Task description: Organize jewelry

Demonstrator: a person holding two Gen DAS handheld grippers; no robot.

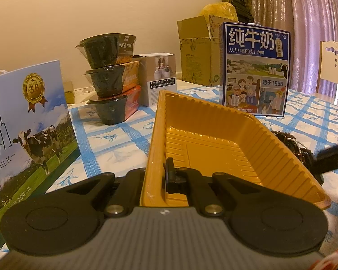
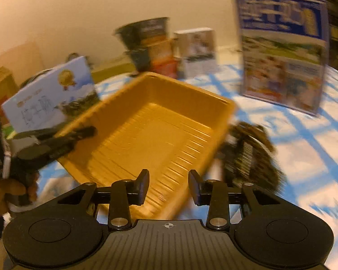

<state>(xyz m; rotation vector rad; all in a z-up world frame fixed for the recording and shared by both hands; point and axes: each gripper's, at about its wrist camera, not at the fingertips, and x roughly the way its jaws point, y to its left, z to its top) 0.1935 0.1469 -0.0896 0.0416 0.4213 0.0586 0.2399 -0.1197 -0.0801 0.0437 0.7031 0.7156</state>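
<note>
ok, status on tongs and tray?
Left tongs shut on yellow tray wall. Right tongs open, empty. Tray empty, beads beside it. Nothing blocking.

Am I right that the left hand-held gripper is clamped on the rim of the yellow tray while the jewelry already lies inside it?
Not quite: the tray is empty. Both wrist views show the jewelry heaped on the tablecloth beside it. The left hand-held gripper does clamp its rim.

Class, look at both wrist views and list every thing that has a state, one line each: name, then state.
Left gripper: shut on the yellow tray's rim.
Right gripper: open, nothing between its fingers.
Yellow tray: empty, held tilted.
Beaded jewelry: heaped on the tablecloth beside the tray, not yet inside.
Brown carton: top flaps open.
Blue milk box: upright.
Black food bowls: stacked, sealed.
</note>
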